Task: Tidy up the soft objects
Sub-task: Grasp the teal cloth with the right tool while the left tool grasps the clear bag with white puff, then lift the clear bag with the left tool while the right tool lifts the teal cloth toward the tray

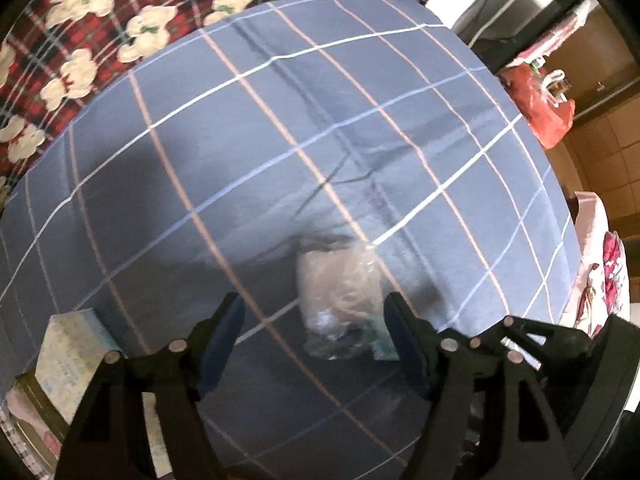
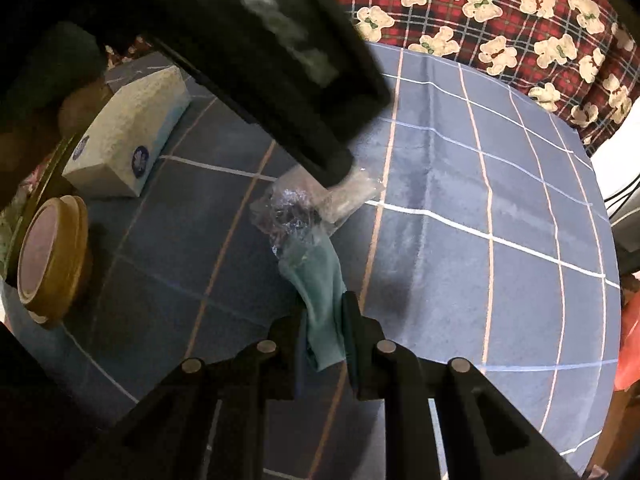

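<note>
A clear plastic bag (image 1: 340,292) with a pale beige soft thing inside lies on the blue checked sheet (image 1: 240,140). My left gripper (image 1: 316,316) points down over it and is open; the bag sits between the fingers, close to the right finger (image 1: 404,332). In the right wrist view the same crumpled bag (image 2: 296,208) shows below the left gripper's dark housing (image 2: 260,52). A teal cloth (image 2: 320,280) trails out of the bag's near end. My right gripper (image 2: 324,320) is shut on that cloth's free end.
A white and blue tissue box (image 2: 128,144) and a round gold-rimmed tin (image 2: 48,256) stand at the sheet's left. A red plaid blanket with bears (image 2: 520,12) lies beyond. A red plastic bag (image 1: 548,108) sits off the sheet's far right.
</note>
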`<action>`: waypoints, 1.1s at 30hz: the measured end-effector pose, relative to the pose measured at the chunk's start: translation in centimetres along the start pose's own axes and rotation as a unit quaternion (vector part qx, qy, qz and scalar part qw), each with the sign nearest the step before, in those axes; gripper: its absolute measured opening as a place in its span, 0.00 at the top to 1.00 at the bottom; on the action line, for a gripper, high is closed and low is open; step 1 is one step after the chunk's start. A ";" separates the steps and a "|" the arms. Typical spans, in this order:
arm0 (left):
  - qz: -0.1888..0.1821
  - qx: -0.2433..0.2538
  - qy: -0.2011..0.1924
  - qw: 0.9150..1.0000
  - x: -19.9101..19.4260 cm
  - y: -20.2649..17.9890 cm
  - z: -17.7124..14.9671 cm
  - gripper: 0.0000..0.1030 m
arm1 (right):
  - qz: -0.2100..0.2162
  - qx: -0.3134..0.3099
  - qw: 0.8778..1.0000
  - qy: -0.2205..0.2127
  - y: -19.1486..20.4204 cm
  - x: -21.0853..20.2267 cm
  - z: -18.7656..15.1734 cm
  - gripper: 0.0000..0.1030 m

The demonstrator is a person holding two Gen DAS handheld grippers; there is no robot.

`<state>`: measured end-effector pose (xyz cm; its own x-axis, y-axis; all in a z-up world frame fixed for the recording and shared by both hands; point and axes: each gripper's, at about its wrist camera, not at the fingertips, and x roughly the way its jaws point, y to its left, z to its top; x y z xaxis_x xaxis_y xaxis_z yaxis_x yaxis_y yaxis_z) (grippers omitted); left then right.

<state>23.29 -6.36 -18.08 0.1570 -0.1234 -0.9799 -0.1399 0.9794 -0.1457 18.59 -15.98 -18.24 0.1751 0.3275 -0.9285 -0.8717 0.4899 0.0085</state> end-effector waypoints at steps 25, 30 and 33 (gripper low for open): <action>-0.002 0.002 -0.001 1.000 -0.2 -0.5 -1.3 0.75 | -0.040 0.035 0.998 -0.016 -1.8 -2.2 -1.8 0.83; 0.003 -0.010 -0.030 0.999 -3.6 0.2 -2.5 0.75 | -0.047 0.035 0.998 -0.025 -1.8 -3.1 -1.0 0.83; 0.011 -0.006 -0.042 0.999 -4.6 1.2 -3.7 0.75 | -0.049 0.025 0.998 -0.030 -1.2 -3.4 -0.3 0.83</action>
<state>18.77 -5.25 -14.21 0.2344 -0.0884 -0.9681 -0.1557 0.9796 -0.1271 18.88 -17.91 -15.18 0.2864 0.3228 -0.9021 -0.8251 0.5617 -0.0609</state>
